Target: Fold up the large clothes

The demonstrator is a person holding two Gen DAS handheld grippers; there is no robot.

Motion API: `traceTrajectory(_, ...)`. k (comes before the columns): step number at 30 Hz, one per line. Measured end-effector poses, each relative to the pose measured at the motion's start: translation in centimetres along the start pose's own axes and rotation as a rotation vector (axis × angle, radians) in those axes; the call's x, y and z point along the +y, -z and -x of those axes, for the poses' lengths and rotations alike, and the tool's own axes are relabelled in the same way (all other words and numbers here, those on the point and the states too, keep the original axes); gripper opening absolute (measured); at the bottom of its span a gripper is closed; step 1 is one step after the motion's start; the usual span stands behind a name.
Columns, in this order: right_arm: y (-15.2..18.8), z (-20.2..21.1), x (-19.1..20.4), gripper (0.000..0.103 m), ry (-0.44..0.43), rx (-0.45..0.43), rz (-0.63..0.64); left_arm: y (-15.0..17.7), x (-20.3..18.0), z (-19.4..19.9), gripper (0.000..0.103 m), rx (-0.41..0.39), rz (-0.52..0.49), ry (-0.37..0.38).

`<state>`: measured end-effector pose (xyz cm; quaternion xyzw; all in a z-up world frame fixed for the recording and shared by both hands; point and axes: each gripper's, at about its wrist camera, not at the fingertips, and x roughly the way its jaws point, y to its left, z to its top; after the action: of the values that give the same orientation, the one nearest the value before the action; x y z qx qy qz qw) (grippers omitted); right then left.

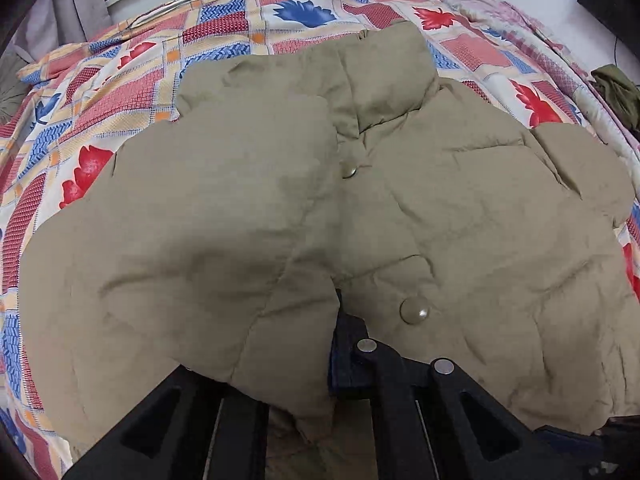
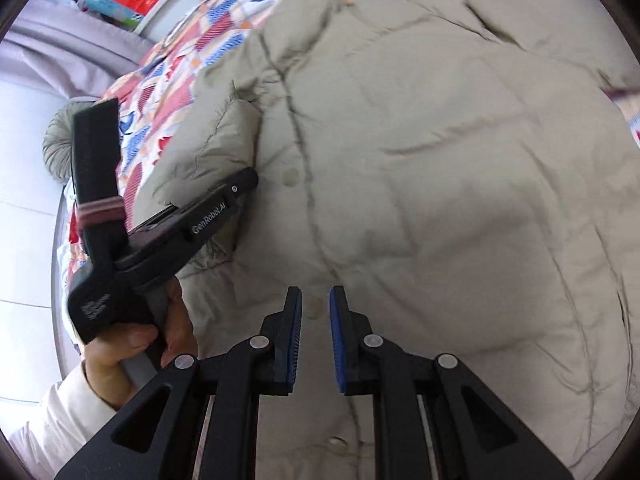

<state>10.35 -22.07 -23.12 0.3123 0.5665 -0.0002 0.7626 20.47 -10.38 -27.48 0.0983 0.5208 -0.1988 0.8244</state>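
You are folding the khaki puffer jacket point(image 1: 420, 184), which is lying front-up on the patterned bedspread point(image 1: 120, 92), collar away from you, snap buttons point(image 1: 415, 310) running down the middle. Your left gripper point(image 1: 336, 344) is clamping the end of the left sleeve point(image 1: 224, 216), which is lying across the chest with the cuff draped over the near finger; the right-wrist view is showing that gripper point(image 2: 240, 190) pinching a wad of padded fabric at its tips. Your right gripper point(image 2: 315, 312) is hovering just over the placket with its blue pads point(image 2: 336, 344) apart, gripping nothing, a snap visible in the gap.

My read: you are mid sleeve-fold, laying the left sleeve flat over the front.

- Keep the clamp on the cuff until the sleeve is lying straight across the chest, not bunched.
- Padding is springy and will likely puff back, so press the fold line down with the free right gripper before letting go.
- Keep the shoulder seam aligned with the body edge so the fold is staying square.
- Avoid dragging the whole jacket; slippery shell on bedspread may slide.

Right sleeve is not clearly readable from either view.
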Motion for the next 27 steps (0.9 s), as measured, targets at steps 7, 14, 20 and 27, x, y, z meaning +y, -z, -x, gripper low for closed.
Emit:
traceTrajectory(7, -0.4, -0.6, -1.2, 0.016, 0.024, 0.005, 0.001, 0.2, -0.2, 2.6, 0.102, -0.024, -0.016, 0.022)
traceTrajectory(14, -0.3, 0.7, -1.4, 0.059, 0.033, -0.013, 0.035, 0.7, 2.4, 7.0, 0.103, -0.089, -0.003, 0.005)
traceTrajectory(20, -1.5, 1.3, 2.7, 0.061, 0.121, -0.089, 0.214, 2.1, 13.5, 9.3, 0.103, -0.081, 0.235, 0.041)
traceTrajectory(27, -0.2, -3.3, 14.3, 0.07, 0.34, -0.199, 0.773, 4.3, 26.0, 3.7, 0.097, 0.046, 0.665, 0.151)
